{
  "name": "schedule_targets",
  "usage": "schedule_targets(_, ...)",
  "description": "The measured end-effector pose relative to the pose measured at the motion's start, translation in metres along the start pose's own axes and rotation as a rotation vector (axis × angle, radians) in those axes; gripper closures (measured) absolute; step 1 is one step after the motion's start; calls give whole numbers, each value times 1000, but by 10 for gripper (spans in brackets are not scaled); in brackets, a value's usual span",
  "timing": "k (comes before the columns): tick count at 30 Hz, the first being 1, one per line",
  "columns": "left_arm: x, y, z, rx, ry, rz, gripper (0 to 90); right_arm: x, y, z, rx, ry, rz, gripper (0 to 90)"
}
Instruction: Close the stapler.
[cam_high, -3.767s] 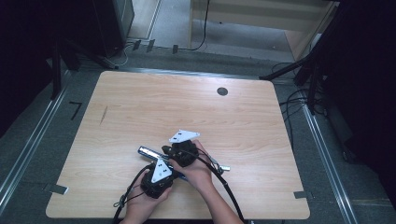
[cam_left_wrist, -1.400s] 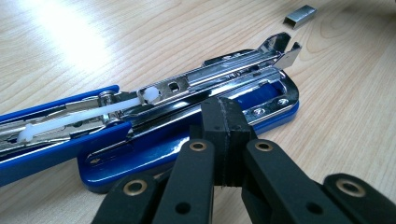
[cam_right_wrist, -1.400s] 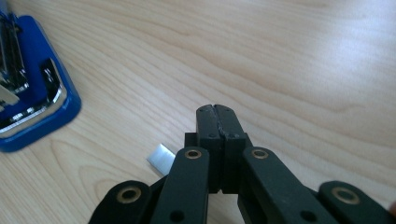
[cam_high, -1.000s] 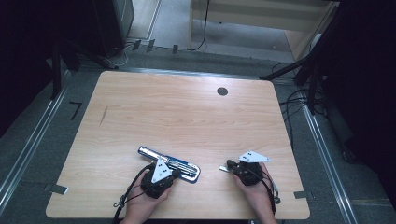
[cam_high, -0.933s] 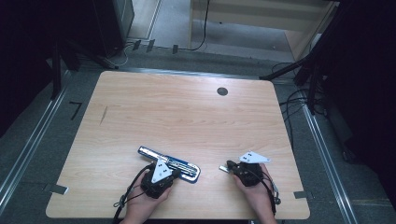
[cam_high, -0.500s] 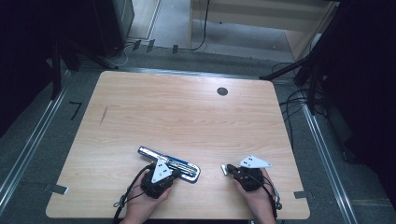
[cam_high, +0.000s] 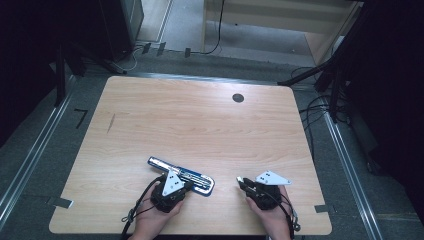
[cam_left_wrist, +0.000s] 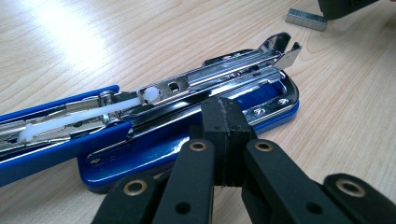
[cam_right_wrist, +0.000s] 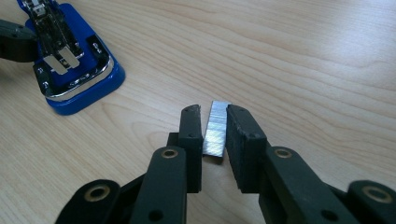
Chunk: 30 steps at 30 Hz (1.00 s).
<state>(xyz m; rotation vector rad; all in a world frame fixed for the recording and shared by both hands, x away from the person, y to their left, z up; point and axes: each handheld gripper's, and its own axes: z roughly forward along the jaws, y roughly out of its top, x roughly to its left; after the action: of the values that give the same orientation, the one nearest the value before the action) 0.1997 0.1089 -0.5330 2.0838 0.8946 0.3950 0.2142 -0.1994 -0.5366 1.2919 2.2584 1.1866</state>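
A blue stapler (cam_high: 182, 175) lies swung open on the wooden table (cam_high: 200, 125), its chrome staple channel (cam_left_wrist: 219, 79) bare. My left gripper (cam_high: 183, 184) is shut, and its tips (cam_left_wrist: 224, 109) rest against the stapler's near side. To the right, my right gripper (cam_high: 241, 181) points down at the table. A short strip of staples (cam_right_wrist: 215, 130) lies flat between its jaws. Those jaws (cam_right_wrist: 214, 112) have just been opening, and the pads stand slightly off the strip. The strip (cam_left_wrist: 306, 19) also shows beyond the stapler's nose in the left gripper view.
A round black grommet (cam_high: 238, 98) sits at the table's far right. A dark scratch (cam_high: 111, 122) marks the left side. Cables trail from both grippers over the front edge. Metal rails (cam_high: 30, 165) run along the floor on both sides.
In the oldest frame my right gripper was at the stapler beside the left one; it now sits at the front right of the table. The left gripper has stayed put.
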Motion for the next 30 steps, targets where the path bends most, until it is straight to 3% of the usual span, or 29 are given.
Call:
schedule_targets(15, 0, 0, 0, 1, -1, -1, 900, 7, -4, 5, 22, -47, -20, 731)
schedule_targets(30, 0, 0, 0, 1, 0, 1, 900, 6, -5, 8, 18, -65, -42, 796)
